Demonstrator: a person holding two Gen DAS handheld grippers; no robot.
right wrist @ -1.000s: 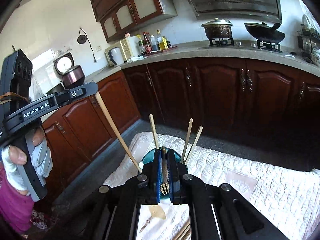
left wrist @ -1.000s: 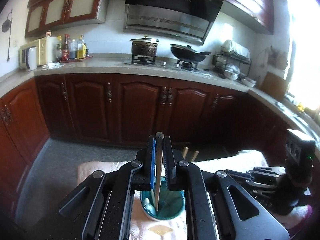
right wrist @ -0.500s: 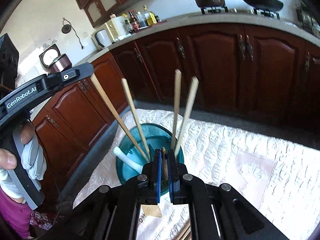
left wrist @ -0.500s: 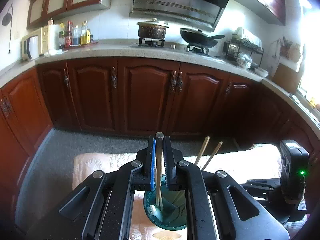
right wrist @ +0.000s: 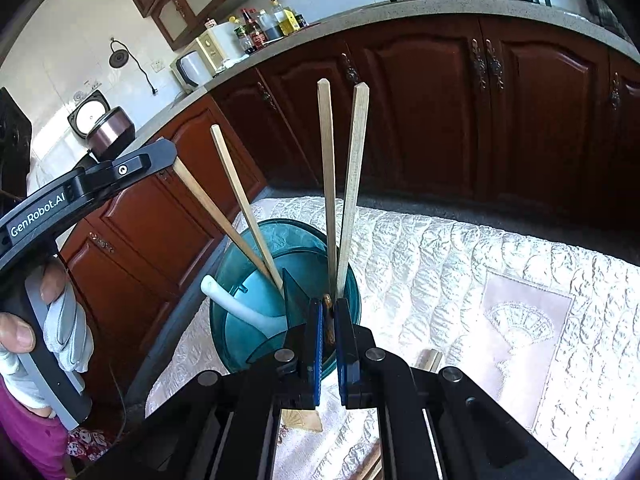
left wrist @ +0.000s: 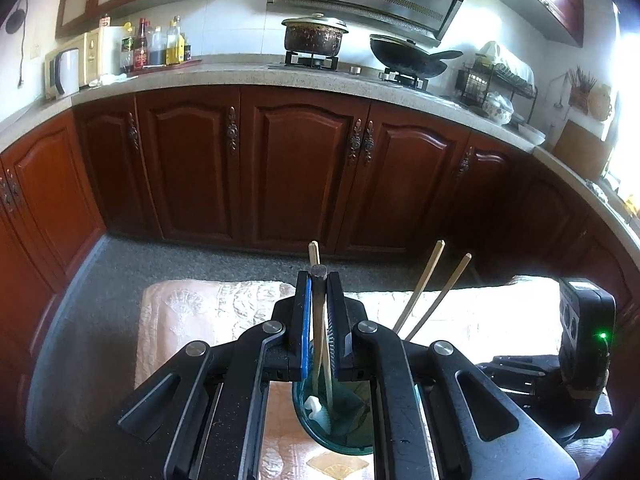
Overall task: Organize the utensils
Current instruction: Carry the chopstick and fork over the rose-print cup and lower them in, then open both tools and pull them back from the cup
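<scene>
Chopsticks (right wrist: 343,184) are standing in the teal cup (right wrist: 244,256), which is sitting on the white quilted cloth (right wrist: 460,264). Over the cup, the left gripper (left wrist: 319,320) is pinching one chopstick (left wrist: 319,312) between its fingers, and the right gripper (right wrist: 329,328) is pinching a fork handle (right wrist: 328,316). A white spoon (right wrist: 236,308) is lying inside the cup.

We see dark red wooden cabinets (left wrist: 304,168) under a speckled countertop (left wrist: 240,74), a lidded pot (left wrist: 314,36) and black wok (left wrist: 408,60) on the stove, bottles (left wrist: 156,46) beside a kettle (left wrist: 66,70), grey floor (left wrist: 120,280).
</scene>
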